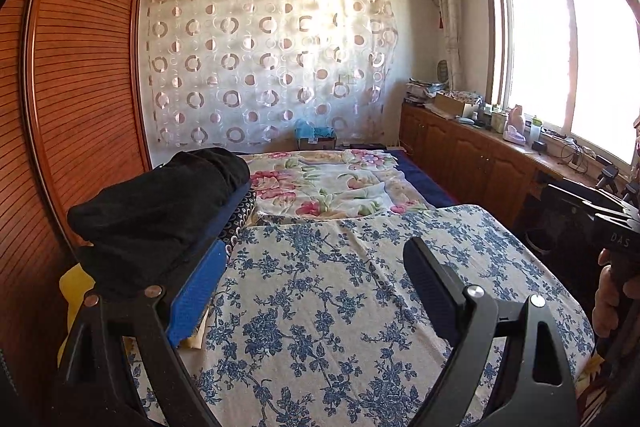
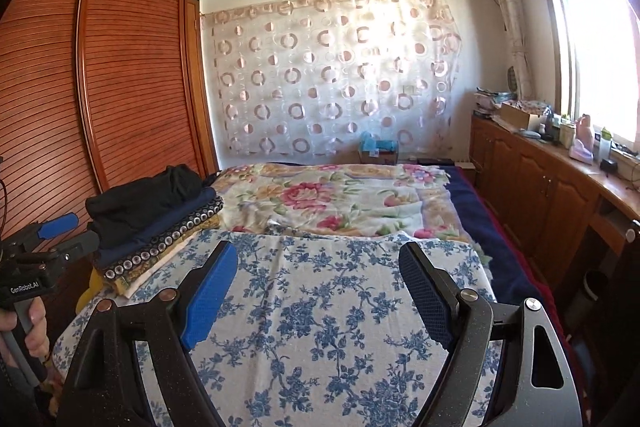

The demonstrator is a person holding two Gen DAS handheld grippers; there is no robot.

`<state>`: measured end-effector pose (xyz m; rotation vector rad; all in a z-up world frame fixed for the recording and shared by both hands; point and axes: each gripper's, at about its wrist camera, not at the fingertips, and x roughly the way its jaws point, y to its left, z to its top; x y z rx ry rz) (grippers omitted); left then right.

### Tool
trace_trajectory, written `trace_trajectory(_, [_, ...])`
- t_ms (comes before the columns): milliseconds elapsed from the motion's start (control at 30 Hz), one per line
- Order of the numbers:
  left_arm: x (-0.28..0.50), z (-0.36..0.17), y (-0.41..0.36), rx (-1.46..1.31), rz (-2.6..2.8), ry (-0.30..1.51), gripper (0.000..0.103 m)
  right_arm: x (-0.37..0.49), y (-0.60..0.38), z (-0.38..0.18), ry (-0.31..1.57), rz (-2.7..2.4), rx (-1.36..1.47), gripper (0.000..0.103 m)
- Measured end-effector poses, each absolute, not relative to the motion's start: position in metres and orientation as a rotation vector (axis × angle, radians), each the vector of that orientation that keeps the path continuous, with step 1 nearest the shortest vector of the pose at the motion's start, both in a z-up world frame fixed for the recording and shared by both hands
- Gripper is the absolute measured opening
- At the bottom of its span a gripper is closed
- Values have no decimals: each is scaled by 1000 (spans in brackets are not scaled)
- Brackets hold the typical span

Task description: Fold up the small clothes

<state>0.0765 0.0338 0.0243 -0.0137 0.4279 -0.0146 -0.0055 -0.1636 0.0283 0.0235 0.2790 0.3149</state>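
A stack of folded clothes [image 1: 160,203] with a black garment on top sits at the bed's left edge, and it also shows in the right wrist view [image 2: 160,223]. My left gripper [image 1: 316,279] is open and holds nothing. Its left blue pad [image 1: 196,291] stands close against the stack's near side. My right gripper [image 2: 320,283] hangs open and empty over a blue-flowered cloth [image 2: 320,327] that lies flat on the bed's near half. In the right wrist view the left gripper [image 2: 76,233] shows at the far left, gripped by a hand [image 2: 32,327].
A rose-patterned blanket [image 1: 328,183] covers the far half of the bed. A slatted wooden wardrobe [image 2: 132,75] runs along the left. Low wooden cabinets [image 2: 532,183] with clutter on top stand under the window on the right. A hand [image 1: 612,291] holds the other gripper's handle at the right edge.
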Motion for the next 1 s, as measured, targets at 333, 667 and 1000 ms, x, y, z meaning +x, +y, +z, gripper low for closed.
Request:
trace_trajectory(333, [77,26,35,-15,-13,428,91,1,-156,26,284,302,21,84])
trace_trajectory(667, [76,26,34,-13,-13,427,91,9,-162,25,288,305,11,84])
trace_trajectory(1000, [76,26,34,-14,-14,426,91,11,-169,26,282,308,9,84])
